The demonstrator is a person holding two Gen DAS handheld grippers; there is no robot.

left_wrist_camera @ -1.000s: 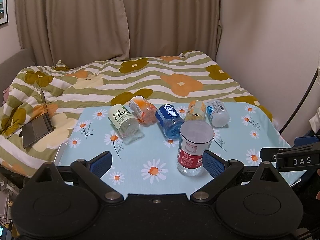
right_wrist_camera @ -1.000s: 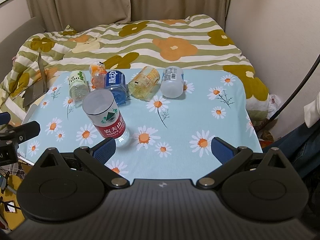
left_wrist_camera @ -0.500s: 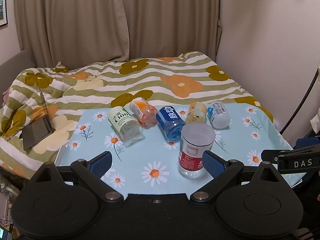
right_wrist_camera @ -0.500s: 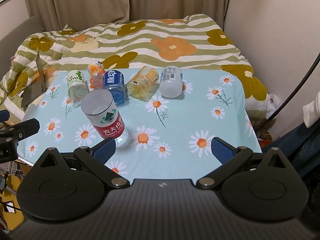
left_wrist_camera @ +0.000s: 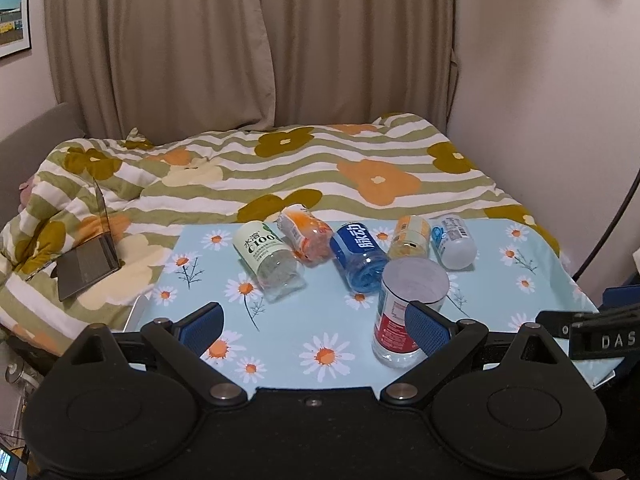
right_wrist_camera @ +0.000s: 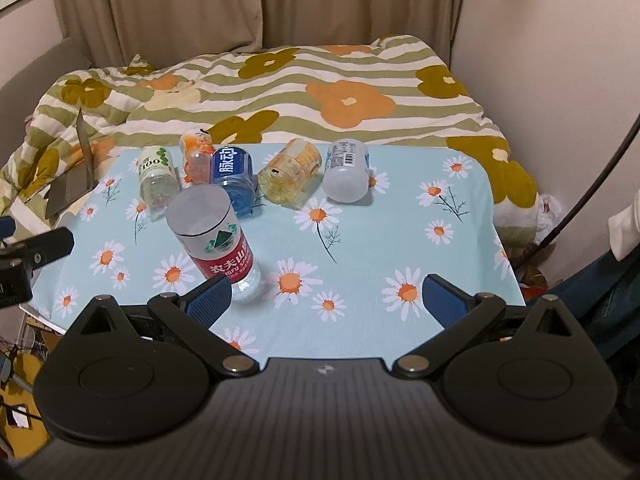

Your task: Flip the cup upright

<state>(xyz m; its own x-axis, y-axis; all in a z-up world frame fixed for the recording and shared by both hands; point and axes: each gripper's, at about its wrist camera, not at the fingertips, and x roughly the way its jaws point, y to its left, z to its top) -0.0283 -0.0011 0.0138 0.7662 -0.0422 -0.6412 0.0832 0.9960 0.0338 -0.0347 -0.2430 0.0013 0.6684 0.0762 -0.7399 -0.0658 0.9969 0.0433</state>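
A clear cut-bottle cup with a red label [left_wrist_camera: 404, 312] stands upright on the daisy tablecloth [left_wrist_camera: 288, 320]; it also shows in the right wrist view [right_wrist_camera: 216, 240]. Behind it several cups lie on their sides in a row: a green-label one [left_wrist_camera: 268, 258], an orange one [left_wrist_camera: 306, 236], a blue one [left_wrist_camera: 360, 256], a yellow one [left_wrist_camera: 410, 236] and a white one [left_wrist_camera: 454, 240]. My left gripper [left_wrist_camera: 316, 322] is open, its right finger just in front of the red-label cup. My right gripper [right_wrist_camera: 328, 300] is open and empty, right of that cup.
The table's far edge meets a bed with a striped flower quilt [left_wrist_camera: 320, 176]. An open laptop [left_wrist_camera: 88, 256] lies on the quilt at left. Curtains [left_wrist_camera: 240, 60] and a wall [left_wrist_camera: 540, 80] stand behind. A black cable [right_wrist_camera: 580, 208] hangs at right.
Both grippers have drawn back and risen slightly; the cups look a little lower in view. No cup has moved. Both stay open.
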